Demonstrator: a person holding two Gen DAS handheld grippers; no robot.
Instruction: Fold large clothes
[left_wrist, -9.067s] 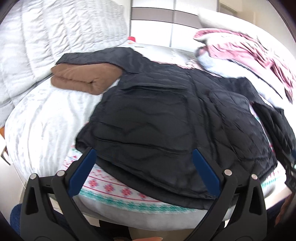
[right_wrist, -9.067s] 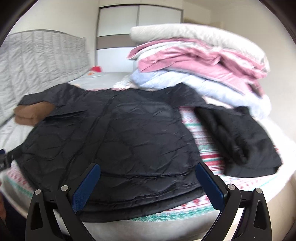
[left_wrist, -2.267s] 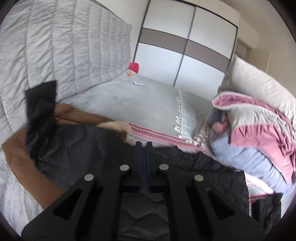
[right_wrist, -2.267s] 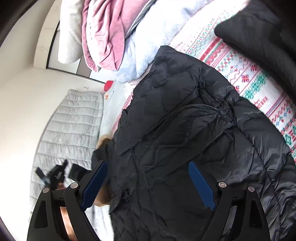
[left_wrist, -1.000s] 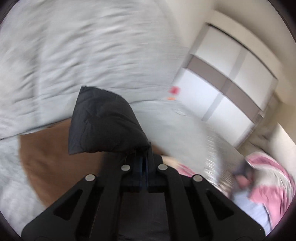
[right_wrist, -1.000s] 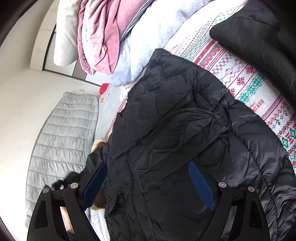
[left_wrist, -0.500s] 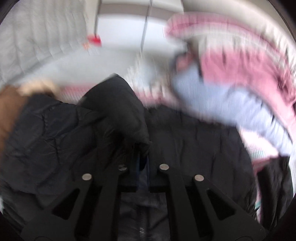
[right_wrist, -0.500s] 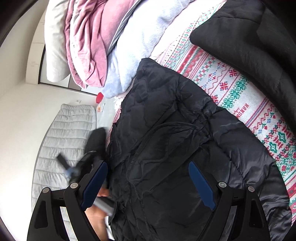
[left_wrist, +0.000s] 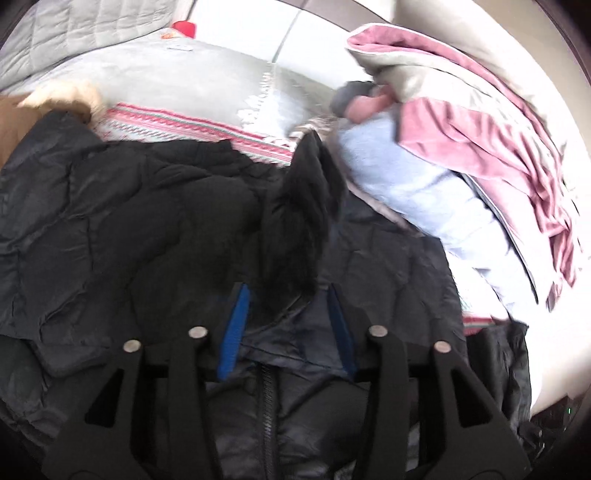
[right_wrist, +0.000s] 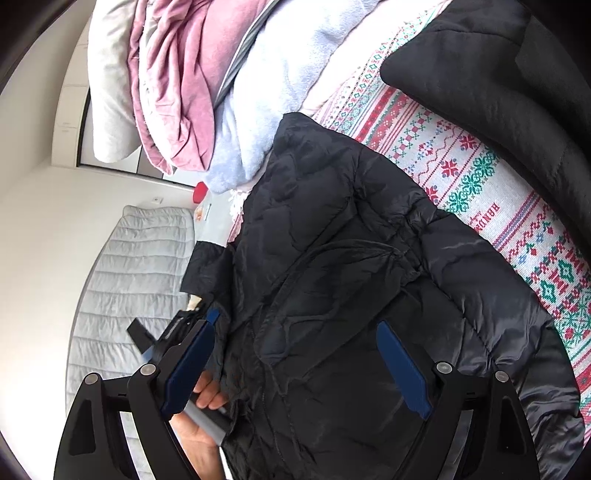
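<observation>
A black quilted jacket (left_wrist: 129, 229) lies spread on the bed, zip side up; in the right wrist view the jacket (right_wrist: 351, 277) fills the middle. Its sleeve (left_wrist: 295, 221) is folded across the body and lies bunched just ahead of my left gripper (left_wrist: 287, 290). The left jaws are opening: the sleeve end sits between the blue pads, which no longer press on it. My right gripper (right_wrist: 295, 326) hovers open over the jacket's lower half, holding nothing. A hand (right_wrist: 203, 402) holds the left gripper (right_wrist: 173, 332) at the jacket's left edge.
Pink and pale blue blankets (left_wrist: 461, 147) are piled at the right of the bed. A brown folded garment (left_wrist: 14, 125) lies at the left. Another black garment (right_wrist: 498, 74) rests on the patterned bedspread (right_wrist: 461, 166). The grey quilted headboard (right_wrist: 129, 277) stands beyond.
My left gripper swung the sleeve from the headboard side over onto the jacket's body and came down. Its jaws went from shut on the sleeve to parted. The right gripper stayed put.
</observation>
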